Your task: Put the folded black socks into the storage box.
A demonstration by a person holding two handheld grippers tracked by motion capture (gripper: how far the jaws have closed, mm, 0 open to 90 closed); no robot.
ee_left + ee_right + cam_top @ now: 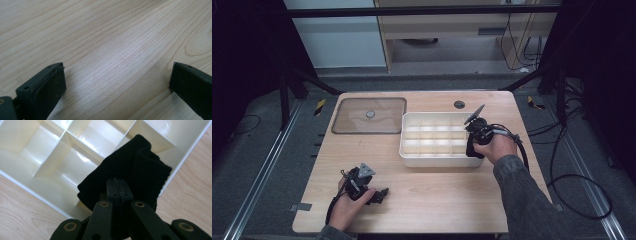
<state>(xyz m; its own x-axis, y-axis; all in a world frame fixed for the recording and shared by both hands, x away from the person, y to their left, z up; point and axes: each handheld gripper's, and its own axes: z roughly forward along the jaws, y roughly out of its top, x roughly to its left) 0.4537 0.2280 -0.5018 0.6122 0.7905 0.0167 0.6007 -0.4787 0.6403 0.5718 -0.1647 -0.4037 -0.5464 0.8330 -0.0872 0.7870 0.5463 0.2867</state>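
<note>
A white box split into several small compartments stands right of the table's middle. My right gripper hangs over its front right corner, shut on a black knitted cloth that droops toward the box. In the right gripper view the jaws are pressed together on the folded cloth, above the box and its bare cells. My left gripper rests low near the table's front left. Its jaws stand wide open over bare wood with nothing between them.
A clear lid with a small round knob lies flat at the table's back left, beside the box. A dark round hole sits near the back edge. A strip of tape marks the front left corner.
</note>
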